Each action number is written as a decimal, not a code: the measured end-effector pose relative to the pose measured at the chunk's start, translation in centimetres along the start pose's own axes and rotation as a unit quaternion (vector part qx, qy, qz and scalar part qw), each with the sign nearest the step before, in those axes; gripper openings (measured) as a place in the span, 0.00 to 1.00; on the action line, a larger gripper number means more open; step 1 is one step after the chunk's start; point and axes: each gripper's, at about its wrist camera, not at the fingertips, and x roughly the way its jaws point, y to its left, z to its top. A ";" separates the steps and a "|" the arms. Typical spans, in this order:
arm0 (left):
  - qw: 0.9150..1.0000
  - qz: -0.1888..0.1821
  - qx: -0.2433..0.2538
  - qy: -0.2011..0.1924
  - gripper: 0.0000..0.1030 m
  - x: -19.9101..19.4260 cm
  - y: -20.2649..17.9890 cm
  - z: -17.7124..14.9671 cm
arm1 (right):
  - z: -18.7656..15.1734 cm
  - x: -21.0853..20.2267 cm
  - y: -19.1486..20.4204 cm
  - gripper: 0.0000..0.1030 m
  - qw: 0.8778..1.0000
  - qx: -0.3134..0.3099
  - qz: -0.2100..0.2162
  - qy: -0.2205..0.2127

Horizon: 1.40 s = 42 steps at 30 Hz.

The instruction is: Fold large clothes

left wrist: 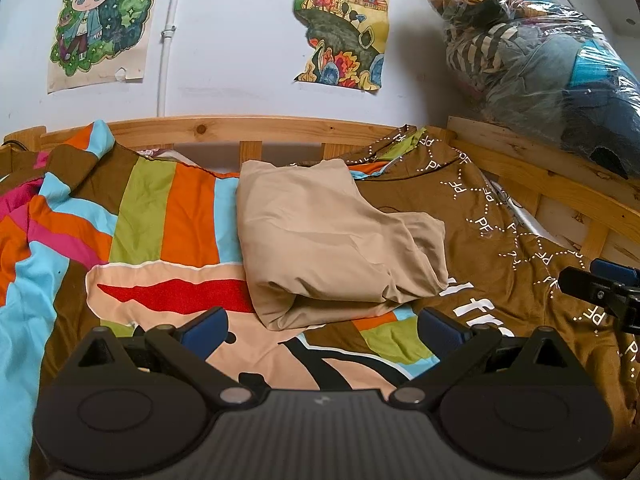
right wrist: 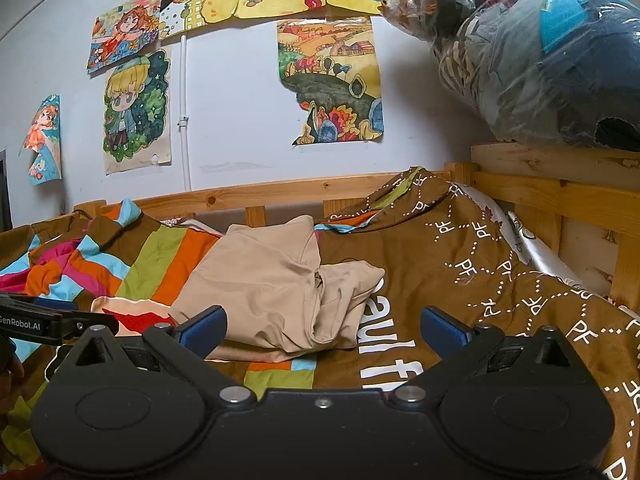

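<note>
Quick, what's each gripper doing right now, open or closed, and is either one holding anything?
Left gripper: open, holding nothing, short of the beige garment.
Right gripper: open, holding nothing.

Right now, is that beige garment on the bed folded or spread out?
Folded. The beige garment lies as a compact, layered bundle on the colourful striped bedcover, with a doubled edge nearest the cameras.

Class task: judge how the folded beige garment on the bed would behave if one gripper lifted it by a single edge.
The folded beige garment would probably flop and unfold: its layers lie loose and creased. It looks thin, so likely light for its size. Pushed across the colourful striped bedcover, it would probably bunch rather than slide, since both are soft cloth.
</note>
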 end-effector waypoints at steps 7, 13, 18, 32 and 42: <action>1.000 0.000 0.000 0.000 0.99 0.0 0.0 0.0 | 0.0 0.0 -0.1 0.99 1.000 0.000 0.000 0.000; 1.000 -0.002 0.001 0.000 0.99 -0.1 0.2 0.1 | 0.0 0.0 -0.2 0.99 1.000 0.001 0.001 0.001; 1.000 -0.003 0.003 0.002 0.99 -0.1 0.2 0.2 | 0.0 0.0 -0.2 0.99 1.000 0.001 0.001 0.001; 1.000 -0.004 0.004 0.002 0.99 -0.1 0.1 0.2 | 0.0 0.0 -0.3 0.99 1.000 0.002 0.001 0.001; 1.000 -0.006 0.006 0.003 0.99 -0.2 0.3 0.2 | 0.0 0.0 -0.3 0.99 1.000 0.003 0.002 0.002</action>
